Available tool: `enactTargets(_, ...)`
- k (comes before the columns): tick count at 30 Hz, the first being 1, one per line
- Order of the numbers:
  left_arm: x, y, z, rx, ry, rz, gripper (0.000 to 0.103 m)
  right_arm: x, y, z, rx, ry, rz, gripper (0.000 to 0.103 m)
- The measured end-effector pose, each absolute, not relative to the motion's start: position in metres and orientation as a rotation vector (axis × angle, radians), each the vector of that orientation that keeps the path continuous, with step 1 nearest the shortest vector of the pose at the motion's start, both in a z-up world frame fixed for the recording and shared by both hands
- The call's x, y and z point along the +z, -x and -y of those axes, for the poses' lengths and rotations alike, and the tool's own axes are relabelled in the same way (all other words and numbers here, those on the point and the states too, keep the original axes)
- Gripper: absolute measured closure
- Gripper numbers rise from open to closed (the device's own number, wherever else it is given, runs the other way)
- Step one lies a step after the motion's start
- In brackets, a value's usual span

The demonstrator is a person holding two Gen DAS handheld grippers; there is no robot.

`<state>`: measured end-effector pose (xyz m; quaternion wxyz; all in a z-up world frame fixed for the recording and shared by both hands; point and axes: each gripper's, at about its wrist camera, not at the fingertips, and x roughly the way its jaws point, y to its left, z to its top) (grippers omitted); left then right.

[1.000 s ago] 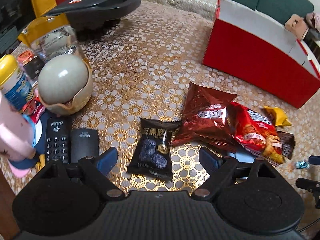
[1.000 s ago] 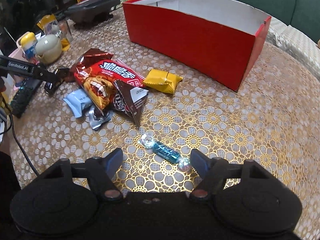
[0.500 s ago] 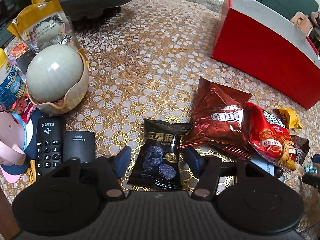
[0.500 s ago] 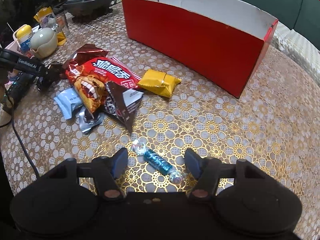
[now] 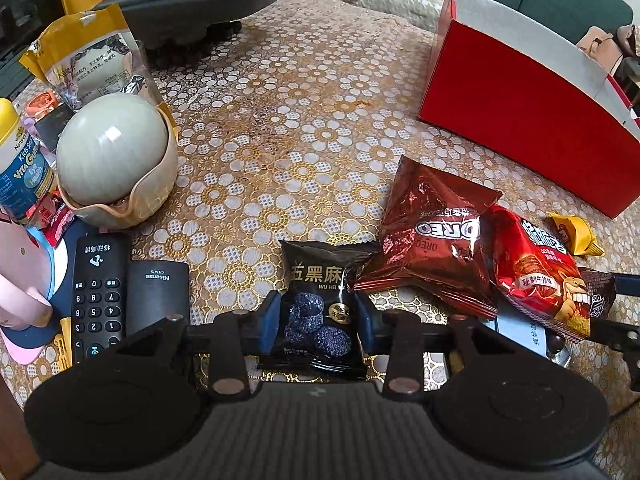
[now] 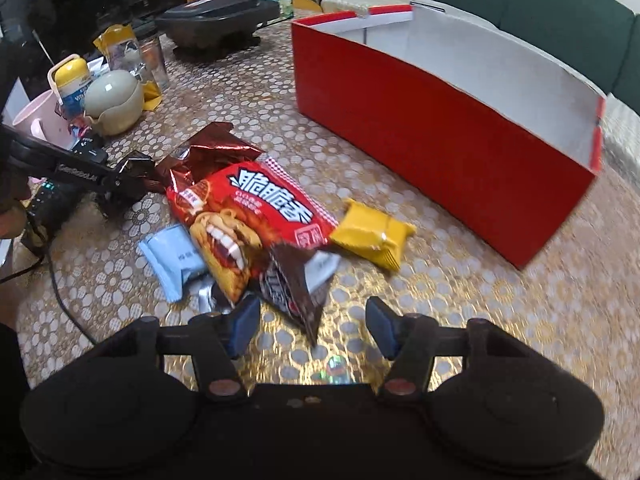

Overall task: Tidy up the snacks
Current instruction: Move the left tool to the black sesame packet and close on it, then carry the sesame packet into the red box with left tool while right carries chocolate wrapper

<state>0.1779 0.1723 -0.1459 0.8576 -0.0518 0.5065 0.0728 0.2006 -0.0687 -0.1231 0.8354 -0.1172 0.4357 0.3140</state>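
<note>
Black foil, crinkly and light: the sesame pack [image 5: 318,304] lies flat on the table [image 5: 280,128], and my left gripper [image 5: 316,316] has it between its blue pads [image 5: 269,320], jaws closing narrow onto its two side edges. From this view they look to be touching the wrapper, so I count it gripped. To do this well I squeeze only until the foil buckles a little, then lift straight up before swinging toward the red box [image 5: 520,128], which stands open and well apart to my right, beyond the Oreo bag [image 5: 436,236] and the red chip bag [image 5: 536,272]. The Oreo bag's corner sits just beside my right pad, so I keep clear of it on the lift.

My right gripper [image 6: 312,326] is half-wide and closing too, with the tip of the brown wrapper [image 6: 294,284] between its pads, not yet pinched. The candy [image 6: 334,372] lies close under its body, mostly hidden. The yellow pack [image 6: 370,236] lies between the pile and the box.
</note>
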Motion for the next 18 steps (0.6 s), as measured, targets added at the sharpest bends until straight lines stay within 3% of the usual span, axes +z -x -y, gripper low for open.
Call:
enactTargets(7, -0.146, -0.177, -0.169, 0.153, 0.094, -1.059, 0.065, -0.130, -0.211, 0.054, 0.697, 0.254, -0.913, 0.045)
enactTargets(18, -0.144, -0.175, -0.169, 0.171, 0.116, -1.050, 0.069, -0.129, -0.205, 0.060, 0.701, 0.202, -0.862, 0.066)
